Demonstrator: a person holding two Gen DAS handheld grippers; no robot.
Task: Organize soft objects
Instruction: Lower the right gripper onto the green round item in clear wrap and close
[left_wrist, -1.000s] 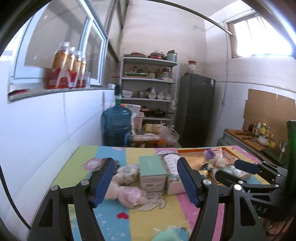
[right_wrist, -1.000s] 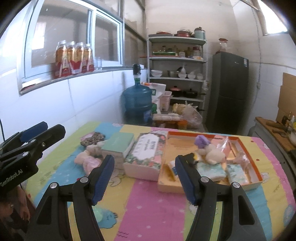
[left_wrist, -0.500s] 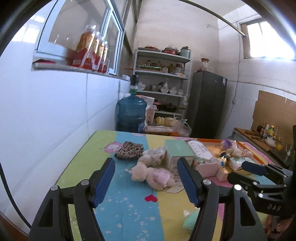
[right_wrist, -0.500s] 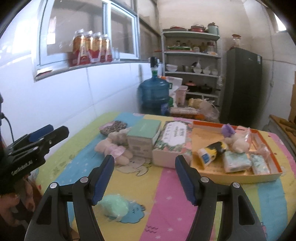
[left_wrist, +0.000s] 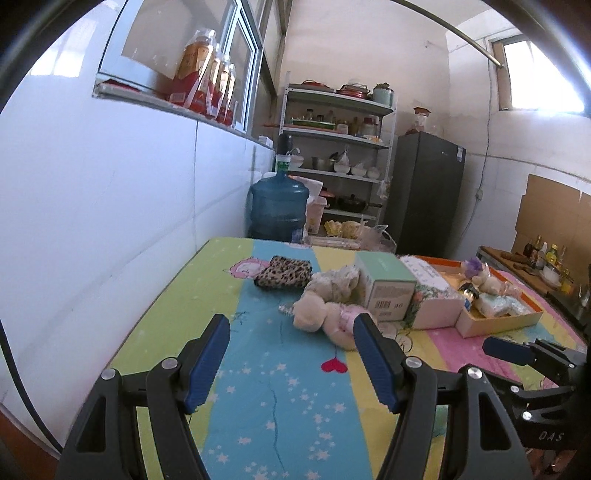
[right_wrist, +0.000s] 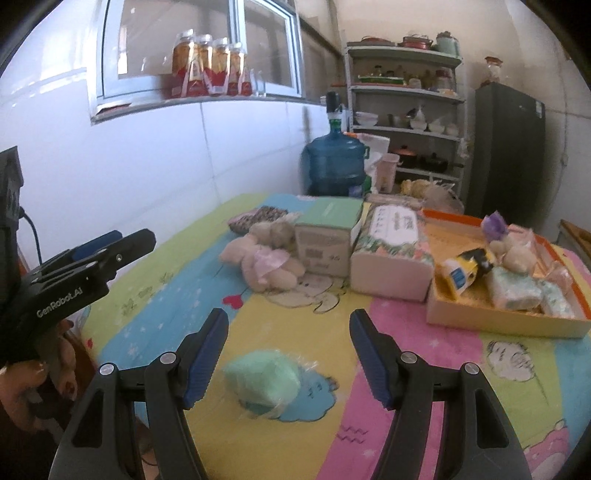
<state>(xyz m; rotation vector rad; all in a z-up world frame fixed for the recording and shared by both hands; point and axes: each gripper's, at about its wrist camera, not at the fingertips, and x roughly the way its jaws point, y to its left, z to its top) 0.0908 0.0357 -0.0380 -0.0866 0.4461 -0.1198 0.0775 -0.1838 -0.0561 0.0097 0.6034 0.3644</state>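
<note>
Soft mint bundle (right_wrist: 261, 382) in clear wrap lies on the tablecloth (right_wrist: 406, 369) between your right gripper (right_wrist: 288, 354) fingers, spread wide, touching nothing. Your left gripper (left_wrist: 291, 360) is spread too, nothing held, over blue cloth. Plush bear (left_wrist: 327, 317) sits at 1 o'clock of the left fingers, just beside the green-topped box (left_wrist: 386, 286). Leopard pouch (left_wrist: 282, 272) at 12 o'clock, farther out. Orange tray (right_wrist: 506, 321) at 2 o'clock of the right fingers holds more soft items.
</note>
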